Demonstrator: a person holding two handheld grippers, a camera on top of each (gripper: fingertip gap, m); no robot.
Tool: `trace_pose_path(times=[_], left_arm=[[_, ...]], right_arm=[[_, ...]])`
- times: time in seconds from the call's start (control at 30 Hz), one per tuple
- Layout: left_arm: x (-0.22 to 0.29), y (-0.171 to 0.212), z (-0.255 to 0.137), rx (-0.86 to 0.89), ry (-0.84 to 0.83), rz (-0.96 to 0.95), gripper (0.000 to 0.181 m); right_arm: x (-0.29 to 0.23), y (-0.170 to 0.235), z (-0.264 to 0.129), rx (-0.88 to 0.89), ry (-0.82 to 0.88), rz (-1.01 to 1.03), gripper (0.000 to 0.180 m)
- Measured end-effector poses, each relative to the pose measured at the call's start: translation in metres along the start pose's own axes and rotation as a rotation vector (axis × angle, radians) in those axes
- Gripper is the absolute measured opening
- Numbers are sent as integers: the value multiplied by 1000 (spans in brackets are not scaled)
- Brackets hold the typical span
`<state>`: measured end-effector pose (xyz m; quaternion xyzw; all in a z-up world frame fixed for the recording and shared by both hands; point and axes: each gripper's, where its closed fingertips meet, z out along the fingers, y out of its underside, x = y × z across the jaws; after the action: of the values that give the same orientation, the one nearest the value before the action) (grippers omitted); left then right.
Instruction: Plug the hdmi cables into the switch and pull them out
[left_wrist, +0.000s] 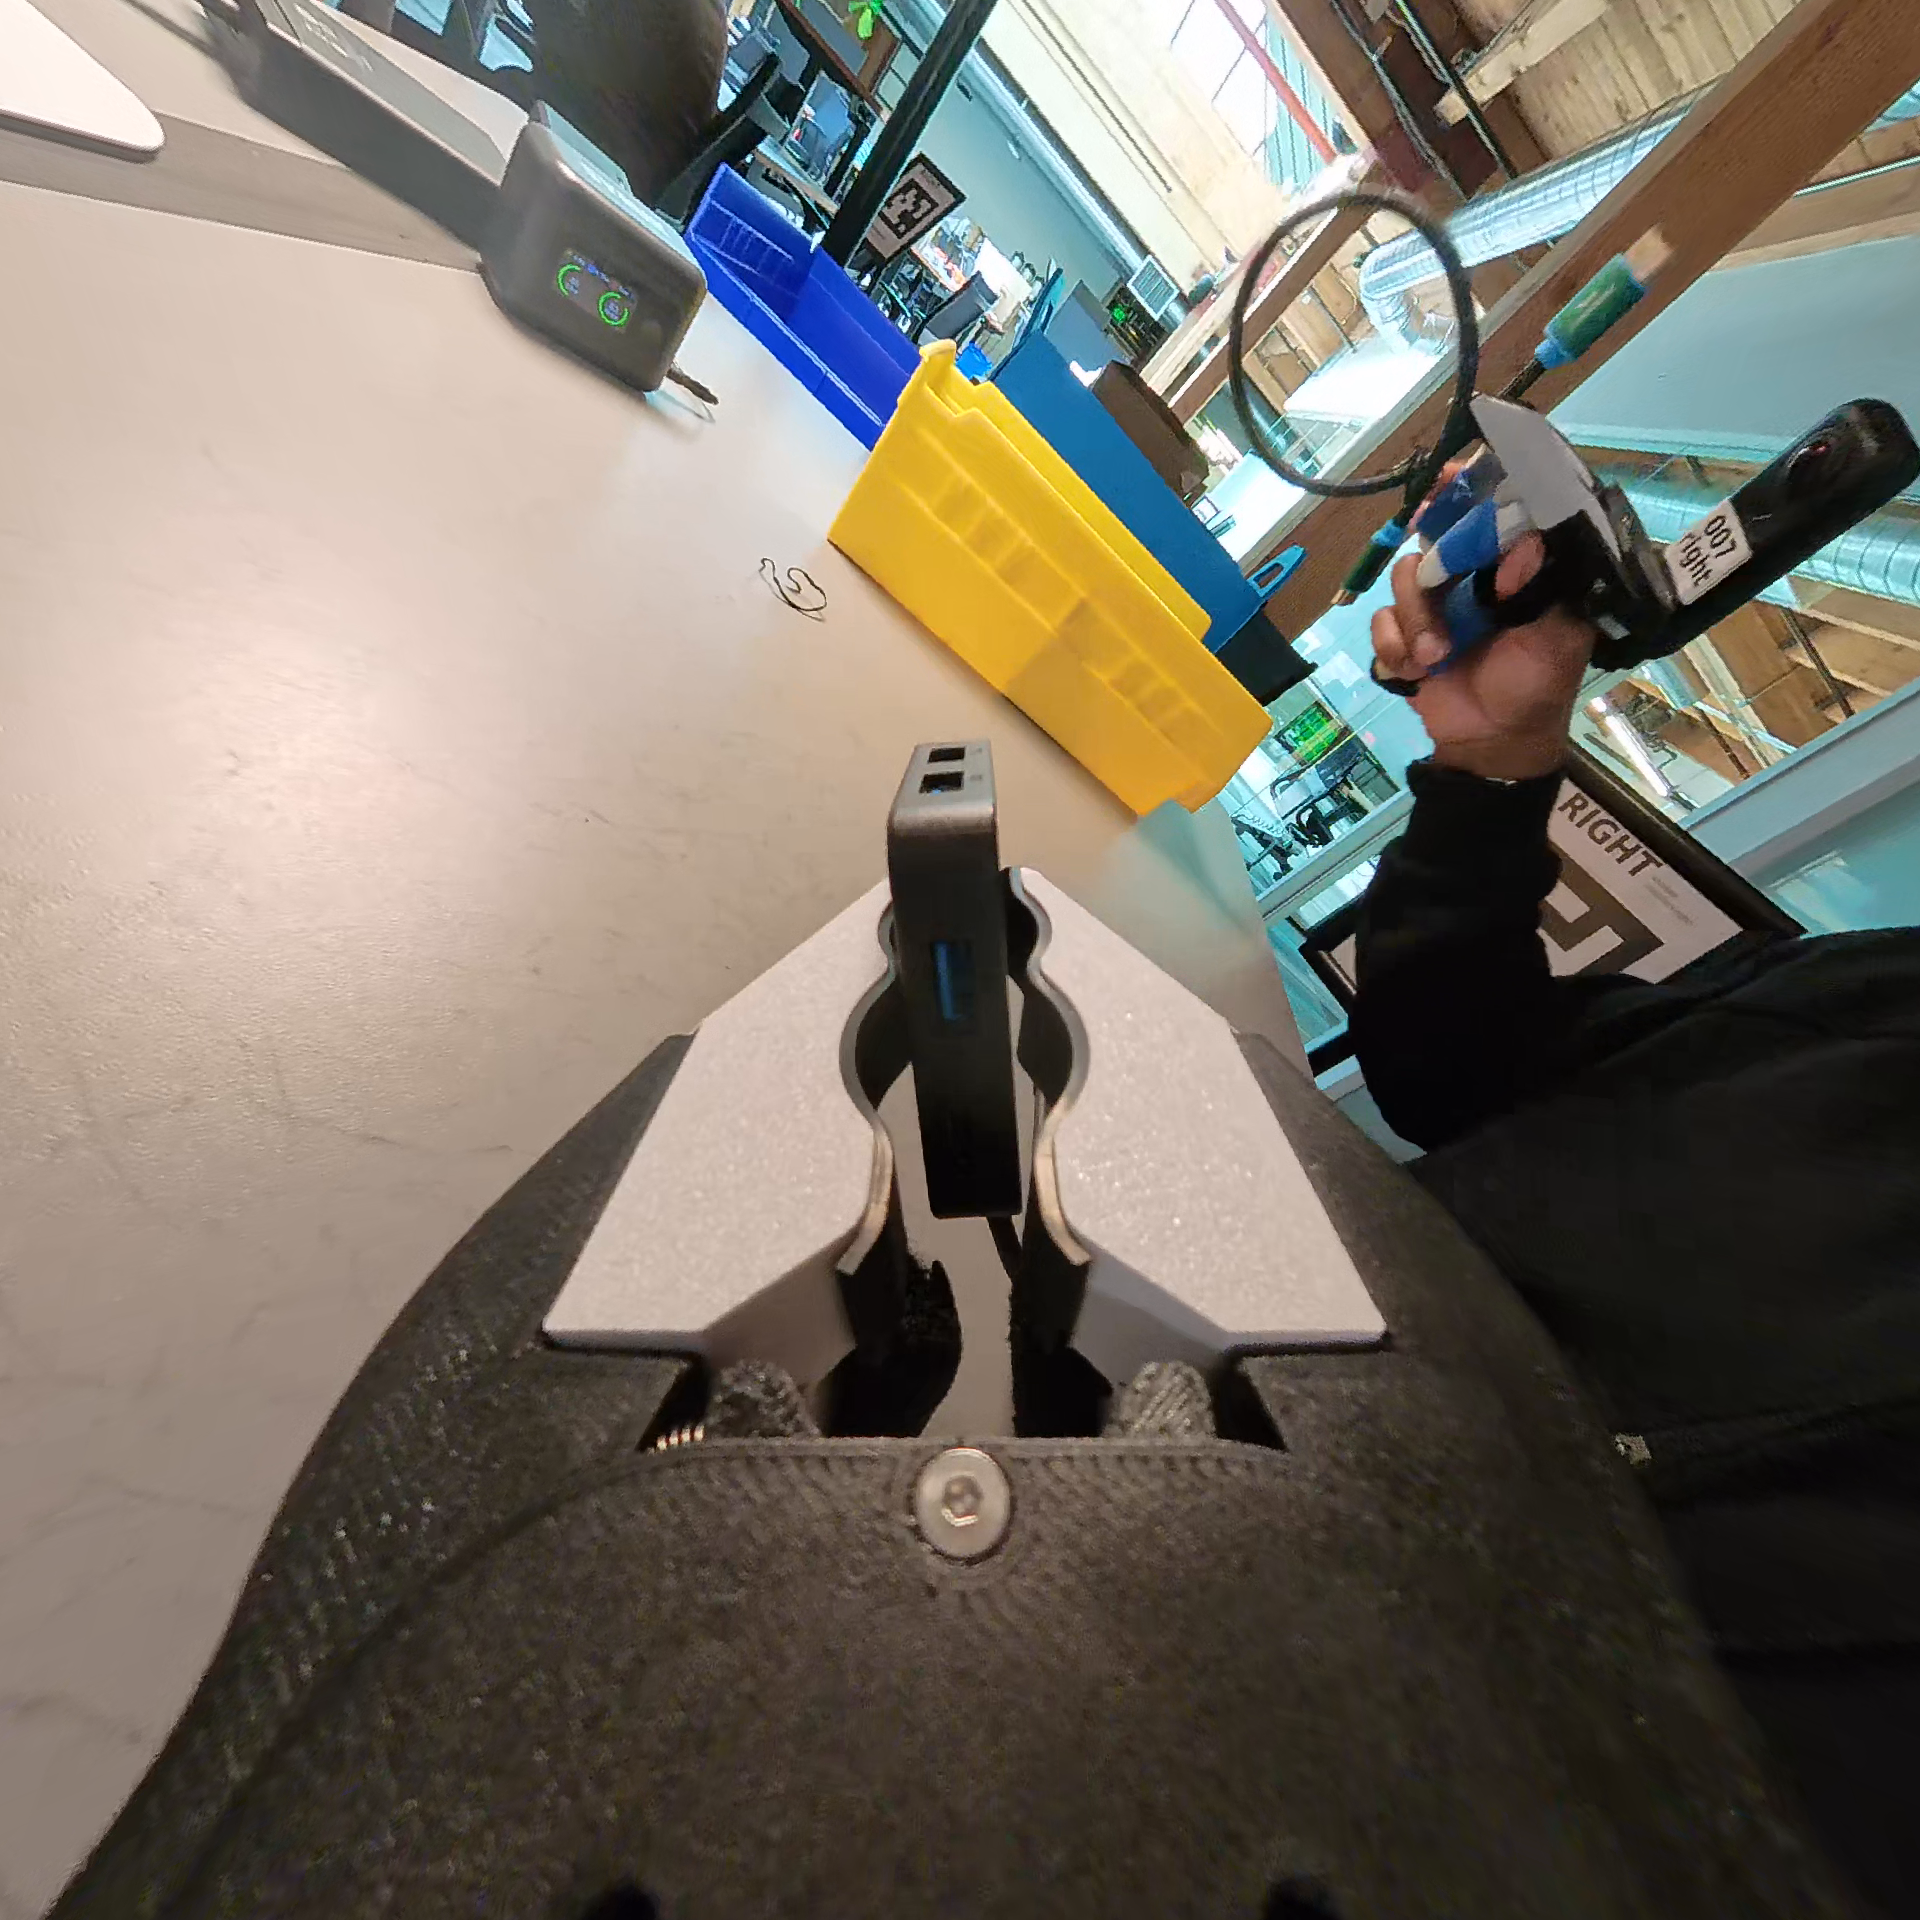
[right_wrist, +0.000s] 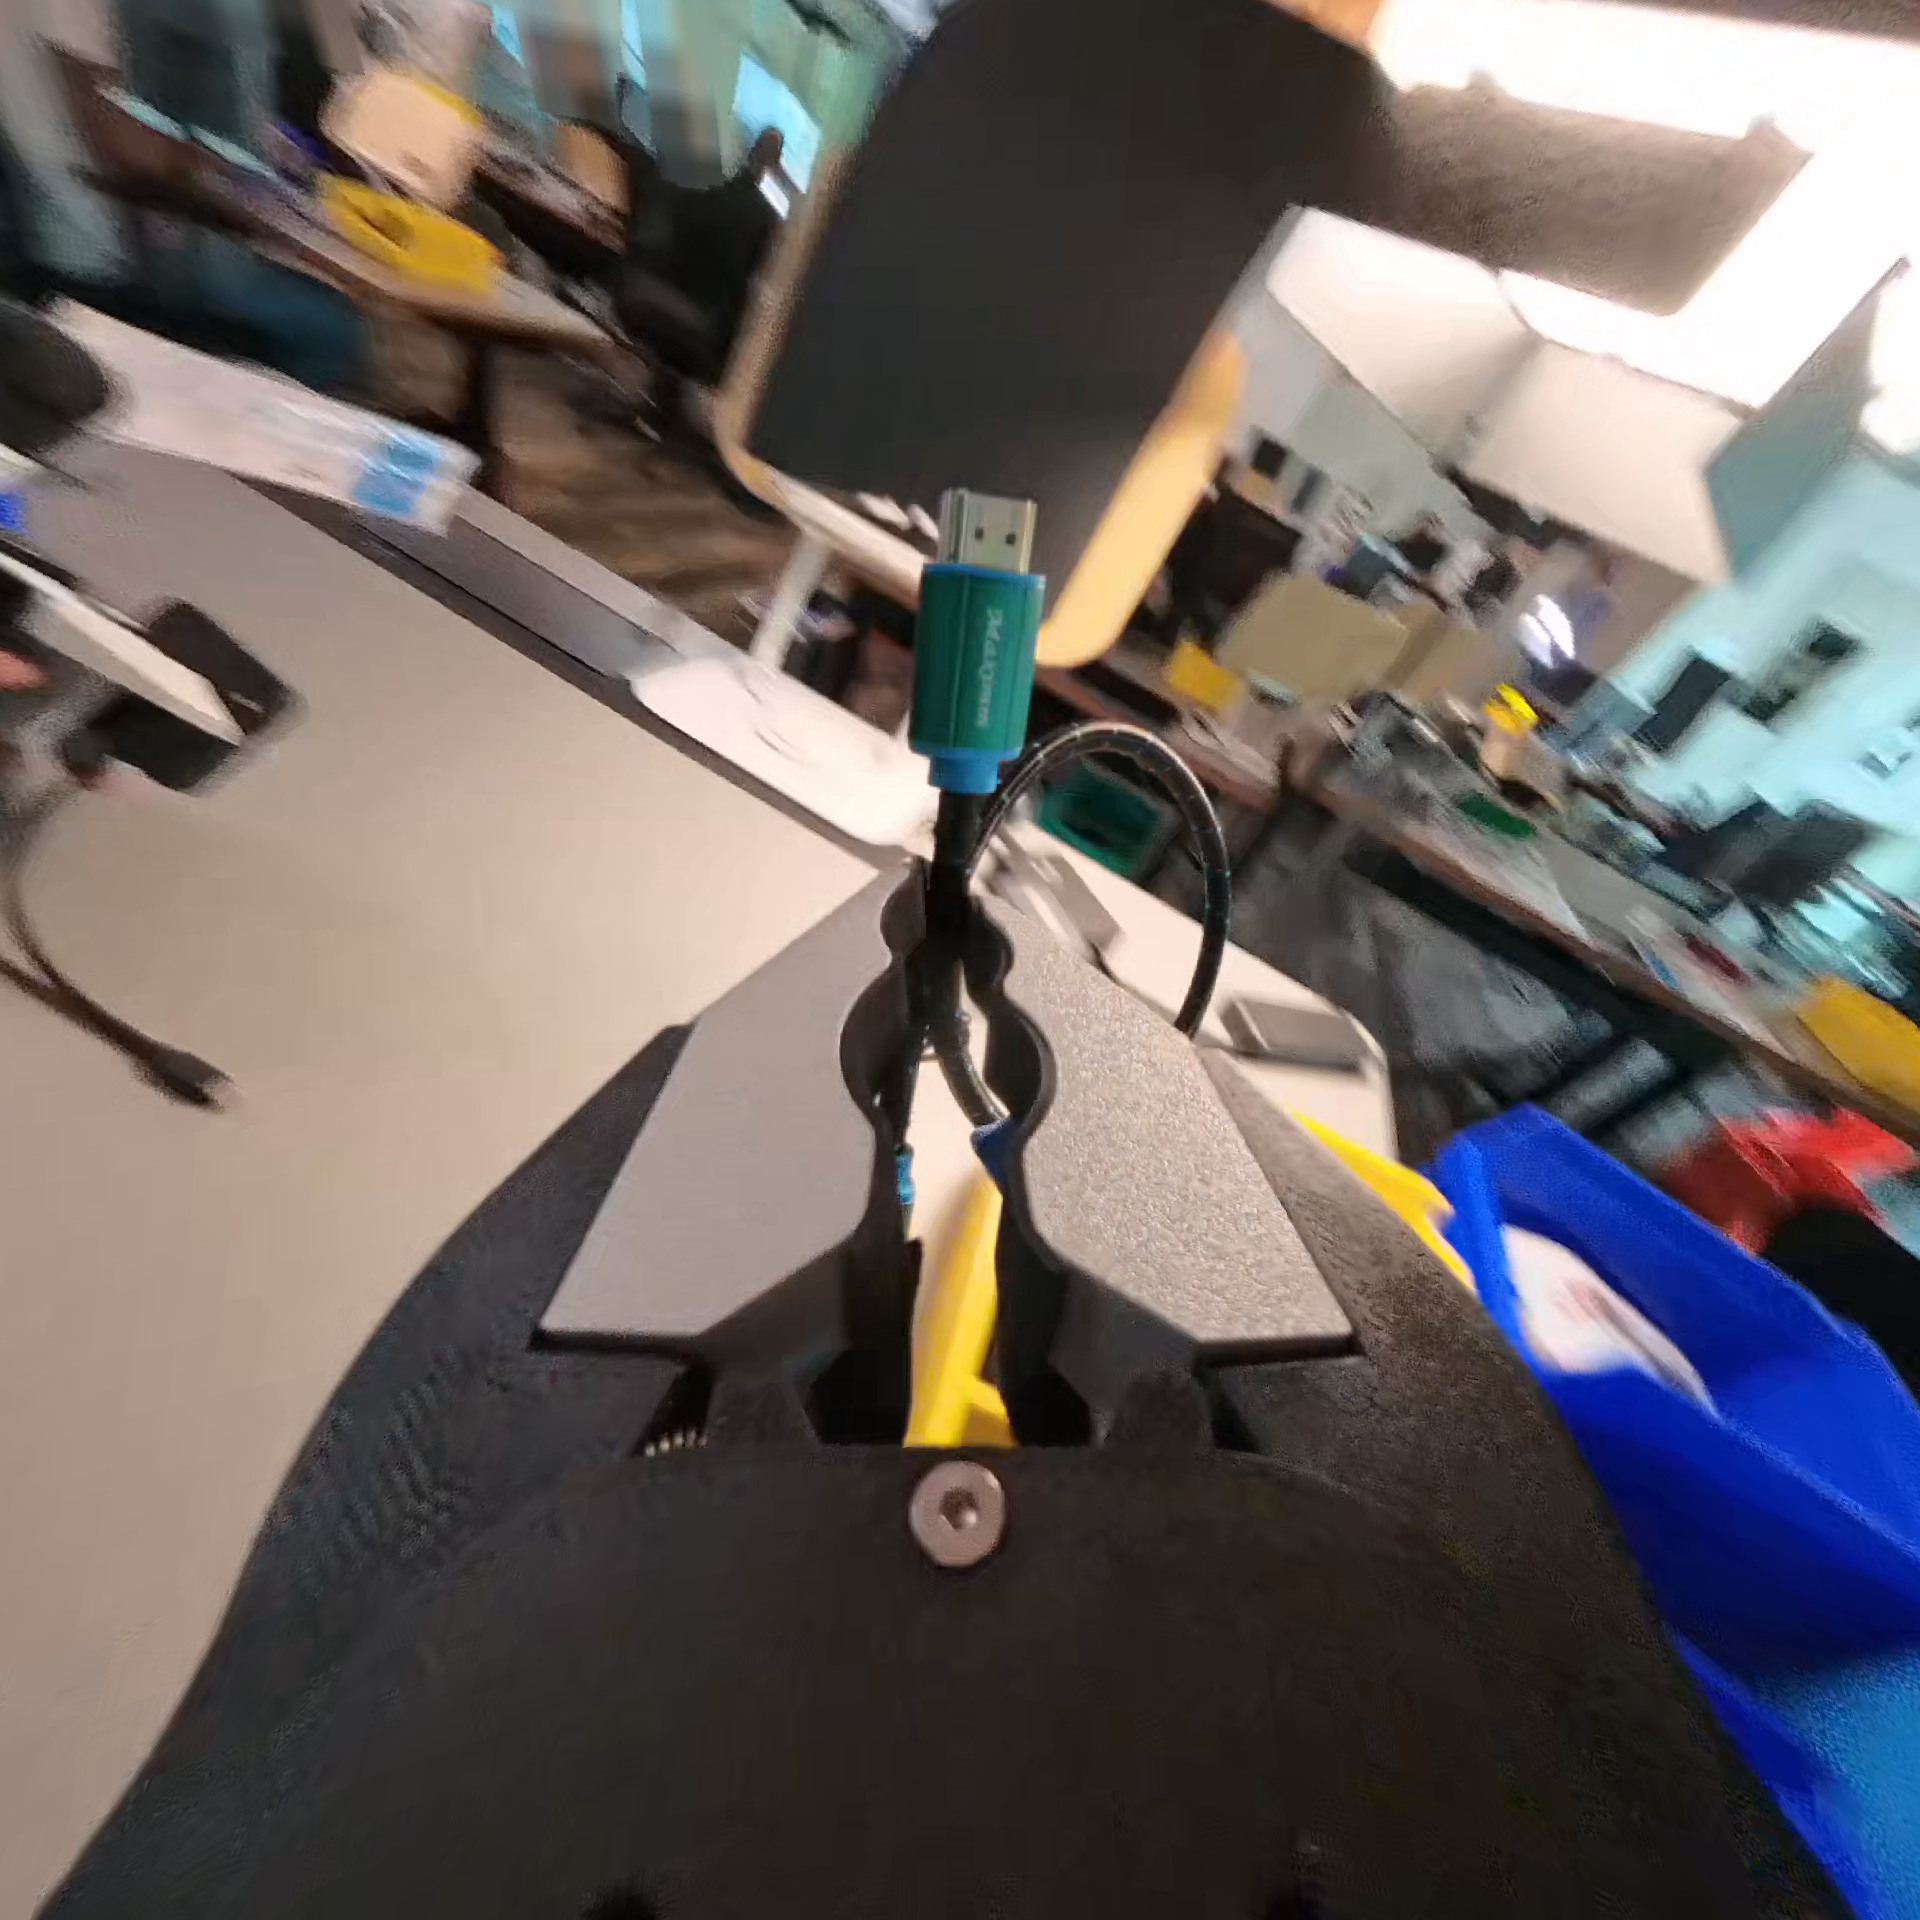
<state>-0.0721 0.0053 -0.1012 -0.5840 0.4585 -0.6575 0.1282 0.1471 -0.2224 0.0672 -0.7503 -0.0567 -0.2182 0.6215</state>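
The slim black box-shaped switch (left_wrist: 951, 961) stands on edge, clamped between the grey fingers of the left gripper (left_wrist: 951, 914), raised above the pale tabletop (left_wrist: 312, 727); its far end shows two small rectangular ports, both empty, and a blue port sits on the narrow side facing the camera. The black braided hdmi cable (right_wrist: 956, 925) is pinched just behind its teal-and-blue plug (right_wrist: 975, 665) by the right gripper (right_wrist: 951, 914), whose fingers are closed on the cord, so the silver connector tip points up and away while the slack curls in a loop to the right. Seen from the left wrist view, the right gripper (left_wrist: 1455, 488) is held high and well off to the right of the switch, so plug and ports are far apart and nothing is yet inserted. The main risk, as I judge it, is the grip on the cord rather than the plug body: the plug could tilt or swivel on approach and meet the port crooked, jamming or scraping its edge. The switch could also slip between the fingers under a push. Beyond it, on the far right of the table, lie a yellow plastic bin (left_wrist: 1049, 582) and a blue plastic bin (left_wrist: 800, 301), with a dark power unit with green rings (left_wrist: 597, 270) farther left.
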Motion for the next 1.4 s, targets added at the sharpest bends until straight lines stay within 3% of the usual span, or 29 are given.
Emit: trace_pose_path(times=[0.17, 0.27, 0.37, 0.43, 0.67, 0.77, 0.9, 1.1, 1.27, 1.4], left_arm=[[0, 2, 1, -12, -7, 7, 13], [0, 2, 2, -14, -10, 7, 13], [-1, 2, 1, -13, -10, 5, 13], [-1, 2, 2, -14, -8, 4, 13], [0, 3, 3, -20, -12, 10, 13], [0, 4, 4, -25, -21, 19, 13], [5, 5, 8, -22, -7, 24, 14], [20, 10, 19, -29, 67, 4, 13], [33, 19, 20, -89, 143, 29, 13], [34, 19, 20, -89, 160, -6, 13]], right_arm=[[56, 105, -21, -319, 206, -10, 6], [56, 174, -17, -495, 194, -24, 7], [44, 207, -17, -598, 120, -40, 13], [39, 202, -20, -588, 86, -46, 30], [34, 140, -35, -398, 36, 25, 33], [-10, 102, -18, -292, -95, 23, 33], [-106, 62, 23, -160, -369, 27, 32], [-234, 31, 99, 13, -653, -87, 38], [-284, 10, 137, 82, -846, -88, 53], [-304, 12, 142, 199, -843, -212, 64]])
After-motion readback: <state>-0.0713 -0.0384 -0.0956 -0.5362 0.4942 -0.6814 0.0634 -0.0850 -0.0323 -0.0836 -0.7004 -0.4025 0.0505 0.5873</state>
